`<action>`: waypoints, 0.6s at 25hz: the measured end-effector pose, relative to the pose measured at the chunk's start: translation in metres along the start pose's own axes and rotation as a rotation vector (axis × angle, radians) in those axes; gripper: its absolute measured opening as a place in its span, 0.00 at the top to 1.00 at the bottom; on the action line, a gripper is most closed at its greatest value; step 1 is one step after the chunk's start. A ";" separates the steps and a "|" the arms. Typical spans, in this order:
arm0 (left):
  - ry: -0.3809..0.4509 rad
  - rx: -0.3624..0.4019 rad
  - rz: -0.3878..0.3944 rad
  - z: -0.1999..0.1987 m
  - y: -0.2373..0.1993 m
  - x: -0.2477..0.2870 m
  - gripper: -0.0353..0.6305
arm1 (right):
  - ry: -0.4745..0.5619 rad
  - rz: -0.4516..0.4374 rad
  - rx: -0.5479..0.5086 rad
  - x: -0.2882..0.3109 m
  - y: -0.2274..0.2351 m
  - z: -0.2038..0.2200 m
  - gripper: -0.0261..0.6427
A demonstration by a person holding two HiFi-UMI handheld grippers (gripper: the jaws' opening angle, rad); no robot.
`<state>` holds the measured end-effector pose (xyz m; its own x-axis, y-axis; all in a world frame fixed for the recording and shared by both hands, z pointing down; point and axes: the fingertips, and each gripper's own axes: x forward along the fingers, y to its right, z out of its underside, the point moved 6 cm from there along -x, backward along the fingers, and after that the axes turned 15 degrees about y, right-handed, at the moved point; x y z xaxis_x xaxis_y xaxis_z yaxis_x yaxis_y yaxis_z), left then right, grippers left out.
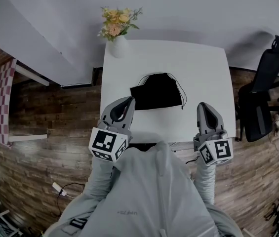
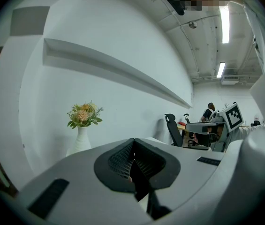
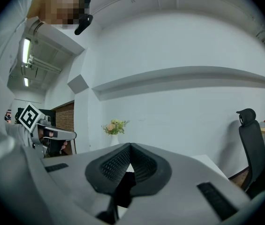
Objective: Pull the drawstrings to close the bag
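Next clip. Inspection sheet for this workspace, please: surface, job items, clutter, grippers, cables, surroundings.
Surface: white table, mostly bare.
Job's things: black drawstring bag lies flat mid-table; its drawstrings hang loose along its right side.
Clutter: vase of flowers at the far left corner, apart from the bag.
Grippers: left gripper and right gripper both shut and empty, near the table's near edge.
Cables: a lead with a white plug on the floor, lower left.
Surroundings: black office chair right of the table.

Open table (image 1: 203, 83) flanks the bag (image 1: 156, 92); a vase (image 1: 118, 47) blocks the far-left corner, a chair (image 1: 260, 98) the right side.
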<state>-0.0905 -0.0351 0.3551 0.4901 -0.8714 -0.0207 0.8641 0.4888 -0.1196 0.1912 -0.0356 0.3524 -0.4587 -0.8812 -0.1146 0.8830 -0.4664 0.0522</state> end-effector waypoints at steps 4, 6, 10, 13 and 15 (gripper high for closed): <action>-0.002 -0.001 0.003 0.001 -0.001 0.000 0.91 | -0.003 0.018 -0.009 0.000 0.001 0.001 0.93; -0.003 -0.002 0.006 0.001 -0.001 0.000 0.91 | -0.005 0.027 -0.005 -0.001 0.002 0.001 0.93; -0.004 -0.004 0.009 0.001 -0.002 0.000 0.91 | -0.021 0.022 -0.001 -0.001 0.002 0.003 0.93; -0.005 -0.002 0.012 0.000 -0.001 0.000 0.91 | -0.029 0.010 -0.008 -0.001 0.001 0.004 0.93; -0.005 -0.002 0.011 0.000 -0.001 -0.001 0.91 | -0.027 0.004 -0.009 -0.001 -0.001 0.003 0.93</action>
<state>-0.0920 -0.0347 0.3551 0.5001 -0.8658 -0.0173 0.8585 0.4983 -0.1212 0.1905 -0.0350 0.3556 -0.4578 -0.8847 -0.0876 0.8855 -0.4626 0.0438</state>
